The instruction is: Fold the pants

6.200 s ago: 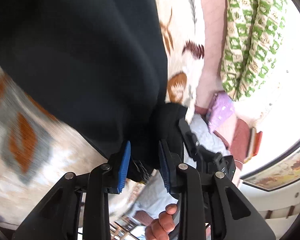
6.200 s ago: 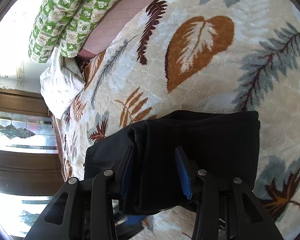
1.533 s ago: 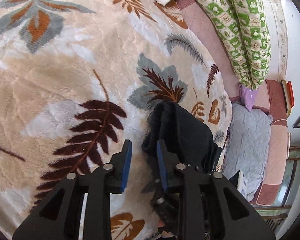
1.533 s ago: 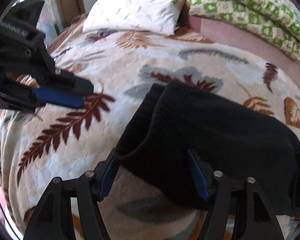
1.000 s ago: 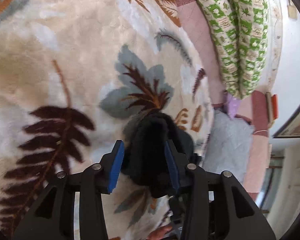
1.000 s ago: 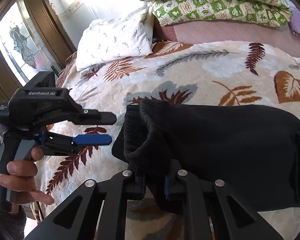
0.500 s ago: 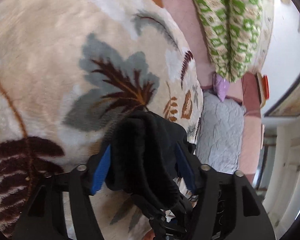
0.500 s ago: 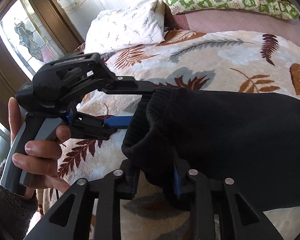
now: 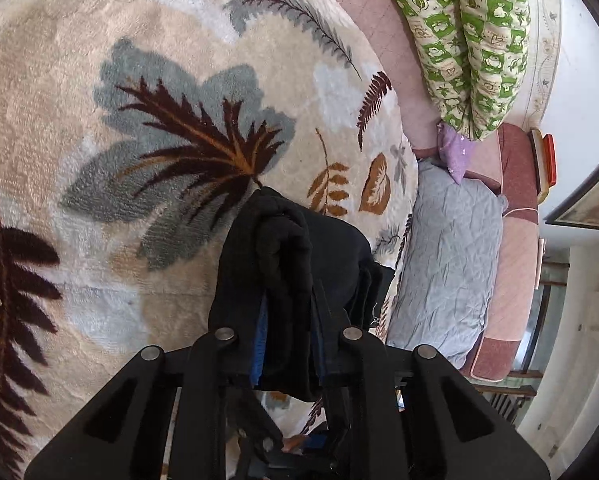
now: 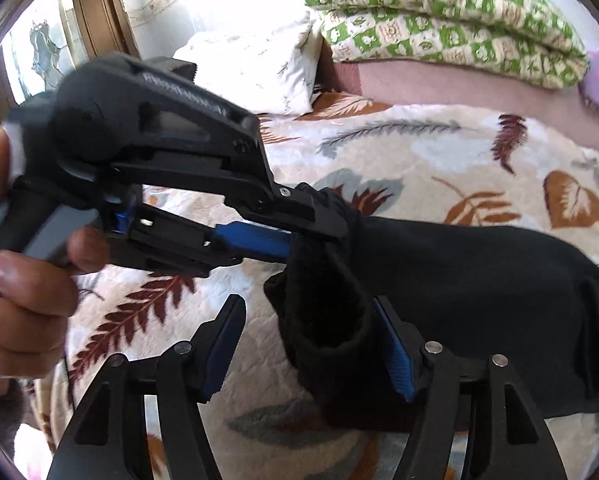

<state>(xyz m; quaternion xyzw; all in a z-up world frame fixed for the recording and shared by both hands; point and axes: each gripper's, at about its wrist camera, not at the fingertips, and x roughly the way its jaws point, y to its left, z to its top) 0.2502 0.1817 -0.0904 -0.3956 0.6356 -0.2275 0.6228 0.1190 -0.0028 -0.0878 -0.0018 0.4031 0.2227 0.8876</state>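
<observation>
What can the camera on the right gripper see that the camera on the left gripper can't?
Only the right wrist view shows the person's left hand holding the left gripper from outside, a white pillow, a wood-framed window, and the right gripper open around the cloth. Only the left wrist view shows a grey quilted cushion, the red-edged books, and the left gripper's own fingers pinching the fabric. Both show the black pants, the leaf-patterned blanket and the green checked quilt.
</observation>
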